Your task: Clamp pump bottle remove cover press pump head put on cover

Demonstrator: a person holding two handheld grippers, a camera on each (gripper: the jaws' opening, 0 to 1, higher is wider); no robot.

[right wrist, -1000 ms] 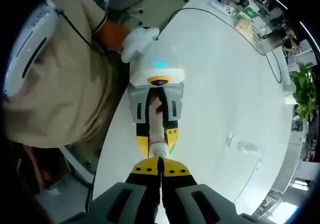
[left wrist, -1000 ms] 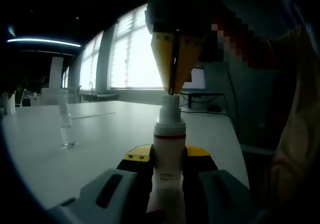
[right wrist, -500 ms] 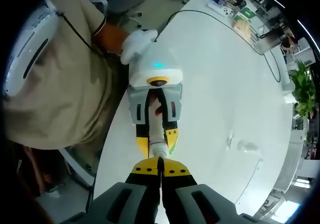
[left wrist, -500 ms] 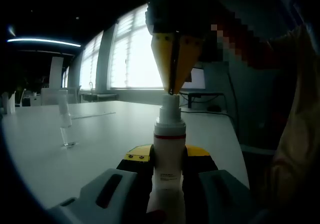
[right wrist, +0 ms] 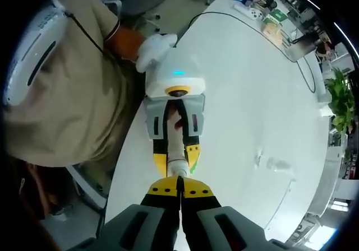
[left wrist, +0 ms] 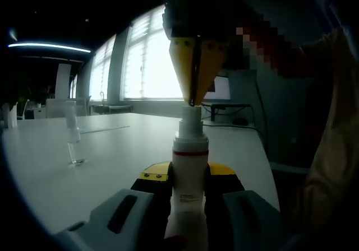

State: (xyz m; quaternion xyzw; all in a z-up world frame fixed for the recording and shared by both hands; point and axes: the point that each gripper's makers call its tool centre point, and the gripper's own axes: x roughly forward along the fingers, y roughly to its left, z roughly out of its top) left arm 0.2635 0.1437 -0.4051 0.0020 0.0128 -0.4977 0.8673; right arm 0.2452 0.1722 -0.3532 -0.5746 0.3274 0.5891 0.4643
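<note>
A white pump bottle [left wrist: 189,189] with a red band stands upright between the jaws of my left gripper [left wrist: 189,175], which is shut on its body. From above, my right gripper [left wrist: 193,101] comes down with its yellow jaws shut, their tips resting on the bottle's pump head [left wrist: 189,114]. The right gripper view looks straight down: my right gripper [right wrist: 180,179] is shut, touching the pump head [right wrist: 176,166], with the left gripper [right wrist: 174,116] below it holding the bottle. A clear cover [left wrist: 73,136] stands upright on the white table [left wrist: 112,150], off to the left, and appears as cover [right wrist: 276,163].
A person in a beige shirt [right wrist: 67,94] stands at the table's edge. Boxes and small items [right wrist: 269,13] lie at the table's far end, with a plant [right wrist: 339,100] beyond. Bright windows [left wrist: 146,60] and a monitor [left wrist: 221,88] are behind the table.
</note>
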